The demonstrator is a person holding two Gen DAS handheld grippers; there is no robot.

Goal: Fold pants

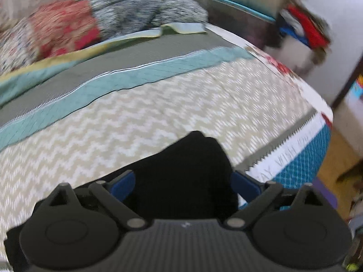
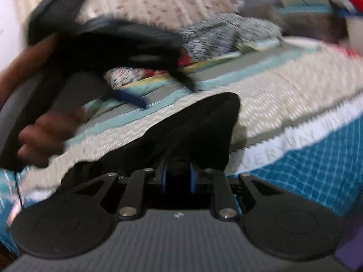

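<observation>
Soft, limp black pants (image 2: 192,131) lie on the bed quilt (image 2: 283,95), bunched fabric pinched in the right gripper (image 2: 179,176) at six o'clock, the left gripper (image 1: 183,181) spread wide above them, holding nothing.

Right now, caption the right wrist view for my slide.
Right gripper shut on black pants over the bedspread; left gripper open, held above.

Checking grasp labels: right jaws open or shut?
Shut on the black pants: the right gripper has its blue pads nearly together with black cloth pinched between them.
</observation>
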